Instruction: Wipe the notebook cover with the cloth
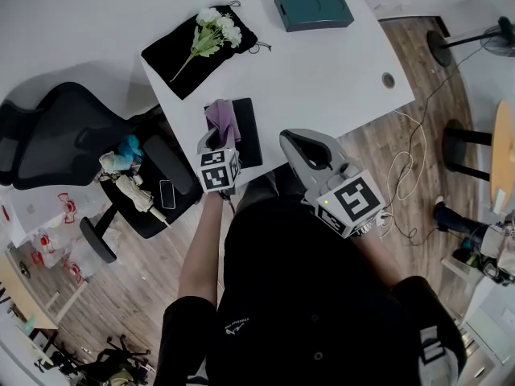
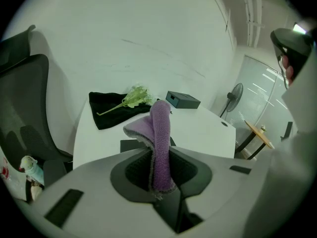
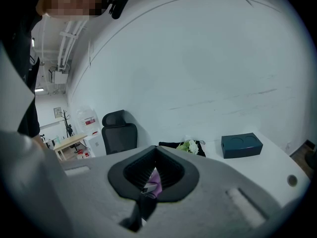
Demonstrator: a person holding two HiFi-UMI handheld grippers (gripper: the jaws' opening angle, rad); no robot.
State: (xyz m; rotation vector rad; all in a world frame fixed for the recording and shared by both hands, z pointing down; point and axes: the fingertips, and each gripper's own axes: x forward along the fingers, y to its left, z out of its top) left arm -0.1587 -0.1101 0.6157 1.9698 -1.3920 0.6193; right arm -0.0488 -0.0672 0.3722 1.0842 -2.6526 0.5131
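Observation:
A black notebook (image 1: pixel 246 132) lies flat at the near edge of the white table (image 1: pixel 322 79). My left gripper (image 1: pixel 216 141) hangs over the notebook's left part, shut on a purple cloth (image 1: pixel 223 117). In the left gripper view the cloth (image 2: pixel 159 128) stands up out of the shut jaws (image 2: pixel 159 152), and a strip of the notebook (image 2: pixel 130 145) shows behind them. My right gripper (image 1: pixel 311 148) is to the right of the notebook at the table's front edge, shut and holding nothing. Its own view (image 3: pixel 155 148) shows a sliver of the purple cloth (image 3: pixel 155 180) through the hollow between the jaws.
A black pouch (image 1: pixel 187 51) with a sprig of white flowers (image 1: pixel 211 30) lies at the table's far left. At the far edge sits a teal box (image 1: pixel 313 9). A black office chair (image 1: pixel 72 147) stands left of the table. Cables (image 1: pixel 406 185) trail on the wooden floor to the right.

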